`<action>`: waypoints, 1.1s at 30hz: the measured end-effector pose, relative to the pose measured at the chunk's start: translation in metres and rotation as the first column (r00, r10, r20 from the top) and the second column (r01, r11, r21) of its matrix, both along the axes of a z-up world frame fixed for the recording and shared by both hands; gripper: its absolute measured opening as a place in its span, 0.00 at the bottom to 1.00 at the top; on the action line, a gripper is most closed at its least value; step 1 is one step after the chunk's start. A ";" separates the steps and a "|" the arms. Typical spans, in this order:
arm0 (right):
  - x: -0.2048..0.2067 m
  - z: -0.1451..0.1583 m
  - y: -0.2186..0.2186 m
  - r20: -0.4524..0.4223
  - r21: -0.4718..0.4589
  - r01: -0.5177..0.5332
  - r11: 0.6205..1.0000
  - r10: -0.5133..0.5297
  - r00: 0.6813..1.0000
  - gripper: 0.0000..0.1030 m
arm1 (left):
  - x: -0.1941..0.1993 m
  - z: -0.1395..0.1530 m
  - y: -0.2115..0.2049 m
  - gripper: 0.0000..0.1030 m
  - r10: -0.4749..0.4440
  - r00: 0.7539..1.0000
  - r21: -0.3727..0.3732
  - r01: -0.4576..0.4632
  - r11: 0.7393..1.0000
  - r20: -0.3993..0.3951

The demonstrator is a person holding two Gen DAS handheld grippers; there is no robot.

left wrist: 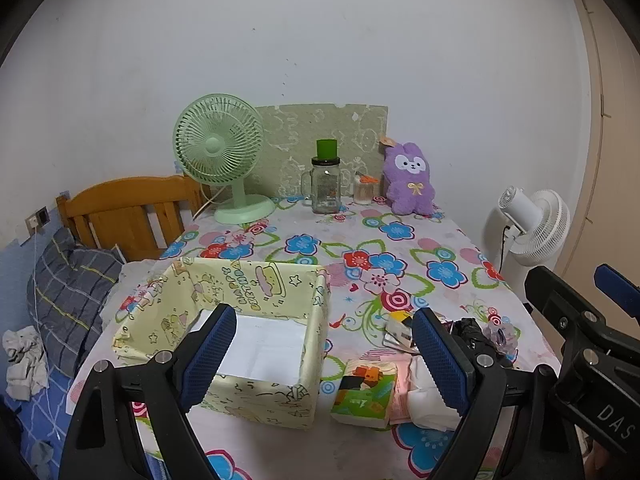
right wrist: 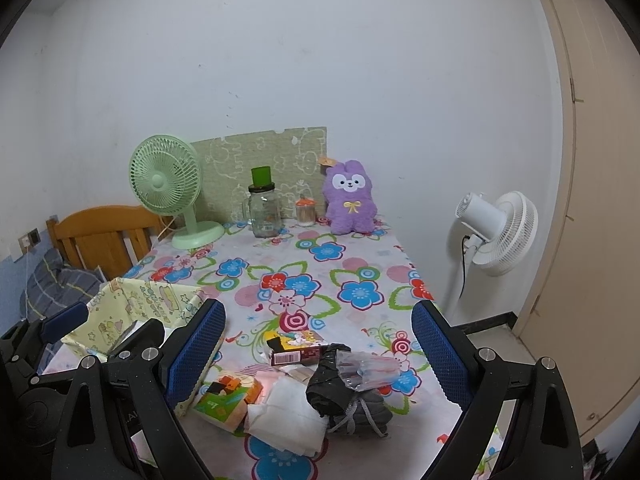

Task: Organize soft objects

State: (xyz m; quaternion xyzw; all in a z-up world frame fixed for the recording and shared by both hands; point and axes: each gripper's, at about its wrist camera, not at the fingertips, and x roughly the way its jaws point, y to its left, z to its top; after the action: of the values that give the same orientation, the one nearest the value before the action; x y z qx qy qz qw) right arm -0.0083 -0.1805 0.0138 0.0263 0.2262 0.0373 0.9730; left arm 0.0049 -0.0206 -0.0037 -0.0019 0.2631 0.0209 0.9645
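Note:
A yellow cartoon-print fabric box [left wrist: 256,344] stands open on the floral table, with only white lining showing inside; it also shows in the right wrist view [right wrist: 132,312]. To its right lies a pile: a green tissue pack [left wrist: 366,394] [right wrist: 224,400], white cloth [right wrist: 292,416], a black bag [right wrist: 332,380], grey fabric [right wrist: 368,412] and a small printed carton [right wrist: 300,348]. A purple plush rabbit [left wrist: 410,180] [right wrist: 352,204] sits at the far edge. My left gripper [left wrist: 324,360] is open over the box and tissue pack. My right gripper [right wrist: 320,360] is open above the pile. Both are empty.
A green desk fan [left wrist: 220,160], a glass jar with green lid [left wrist: 325,184] and a small jar [left wrist: 365,190] stand at the table's back. A white floor fan [right wrist: 500,232] stands right of the table. A wooden headboard [left wrist: 124,212] and plaid pillow [left wrist: 68,292] lie left.

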 end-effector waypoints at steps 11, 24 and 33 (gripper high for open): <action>0.008 -0.005 -0.006 -0.016 -0.016 -0.001 1.000 0.001 1.000 0.90 | 0.013 -0.009 -0.015 0.86 -0.015 0.999 -0.007 0.015 1.000 -0.028; 0.020 -0.026 -0.018 -0.072 -0.017 0.015 1.000 -0.016 0.997 0.86 | 0.019 -0.030 -0.039 0.86 -0.070 0.995 -0.007 0.069 0.998 -0.071; 0.025 -0.046 -0.028 -0.116 -0.006 0.018 1.000 -0.018 0.993 0.85 | 0.023 -0.048 -0.051 0.86 -0.104 0.988 -0.010 0.103 0.995 -0.112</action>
State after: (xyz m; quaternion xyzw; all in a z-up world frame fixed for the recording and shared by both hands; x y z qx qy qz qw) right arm 0.0165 -0.2090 -0.0318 0.0282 0.2821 0.0265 0.9586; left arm 0.0276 -0.0715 -0.0513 0.0110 0.3167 -0.0297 0.9480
